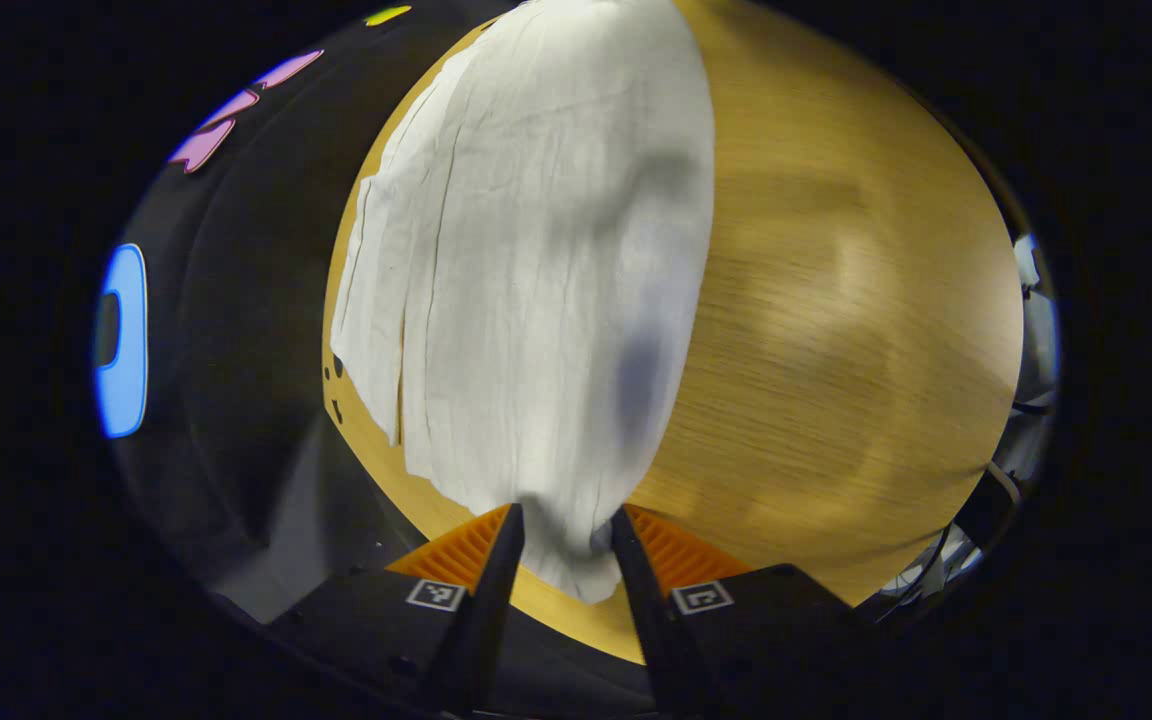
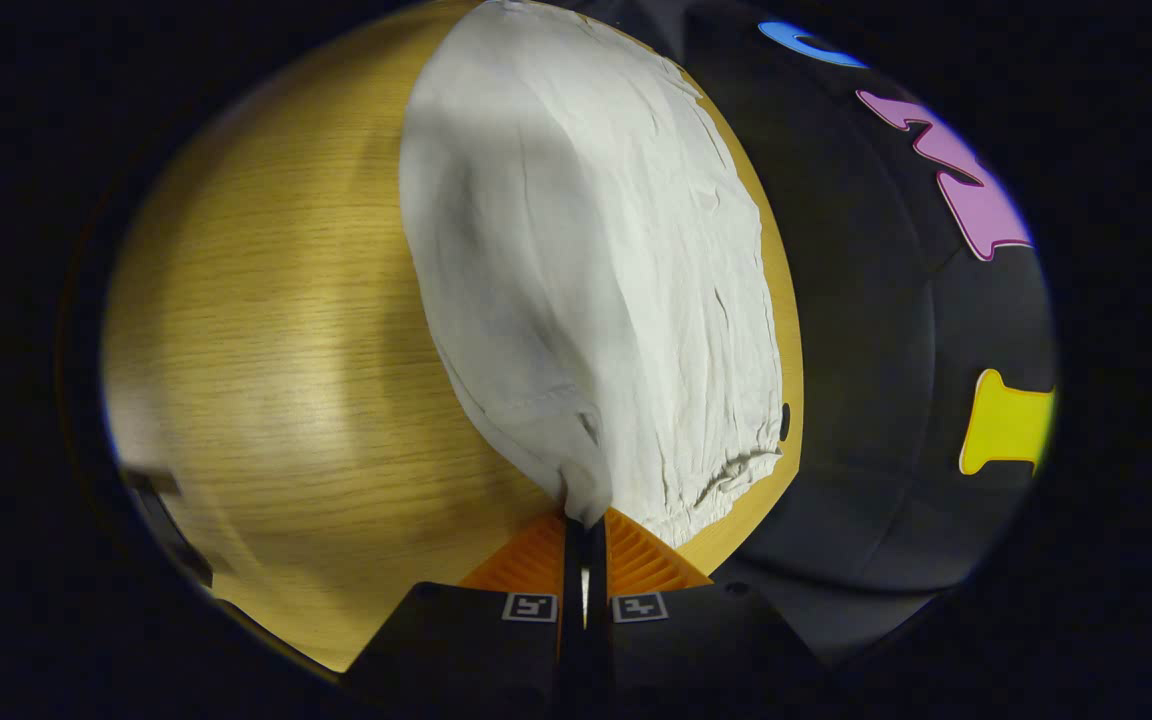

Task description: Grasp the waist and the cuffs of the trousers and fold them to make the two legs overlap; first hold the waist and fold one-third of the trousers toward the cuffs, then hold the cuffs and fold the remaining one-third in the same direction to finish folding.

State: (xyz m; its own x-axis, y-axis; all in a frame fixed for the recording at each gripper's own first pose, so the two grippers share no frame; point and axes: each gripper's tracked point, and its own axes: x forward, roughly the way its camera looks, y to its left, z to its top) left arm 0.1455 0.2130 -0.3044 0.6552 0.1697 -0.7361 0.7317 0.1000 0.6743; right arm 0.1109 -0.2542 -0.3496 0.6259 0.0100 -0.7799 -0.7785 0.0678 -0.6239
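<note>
Trousers [image 1: 536, 260] lie along the worktop [image 1: 836, 330]. Left gripper [image 1: 566, 535] holds one bunched end between parted jaws. Right gripper [image 2: 585, 535], jaws clenched, pinches another corner.

I am seeing a wooden table [image 1: 836, 330] with a light oak-like grain, its surface catching a soft glare from overhead. A few small dark holes [image 1: 333, 385] are sitting near its edge. Black cloth [image 2: 866, 330] is hanging behind the table as the booth wall. At the far rim, what may be cables [image 1: 996, 480] are trailing, though blur is hiding detail.
</note>
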